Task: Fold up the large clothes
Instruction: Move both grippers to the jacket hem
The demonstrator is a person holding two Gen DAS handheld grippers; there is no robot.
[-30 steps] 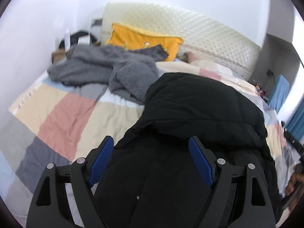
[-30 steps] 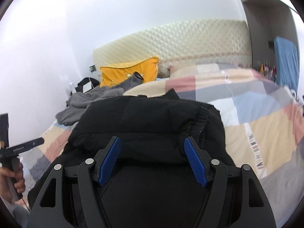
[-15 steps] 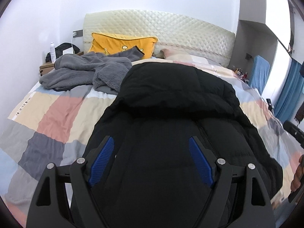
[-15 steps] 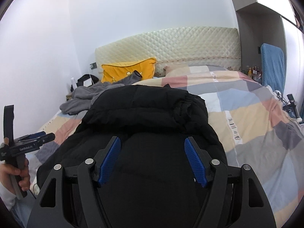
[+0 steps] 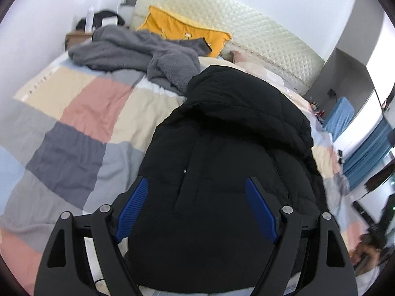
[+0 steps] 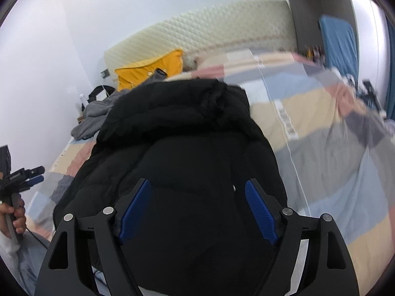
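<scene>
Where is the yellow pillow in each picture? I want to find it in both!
Left wrist view: the yellow pillow is near the top, a bit left of the middle, behind the grey fleece.
Right wrist view: the yellow pillow is upper left of the middle, partly hidden behind the black jacket.
Shared landmark: in both, it leans on the cream quilted headboard.
</scene>
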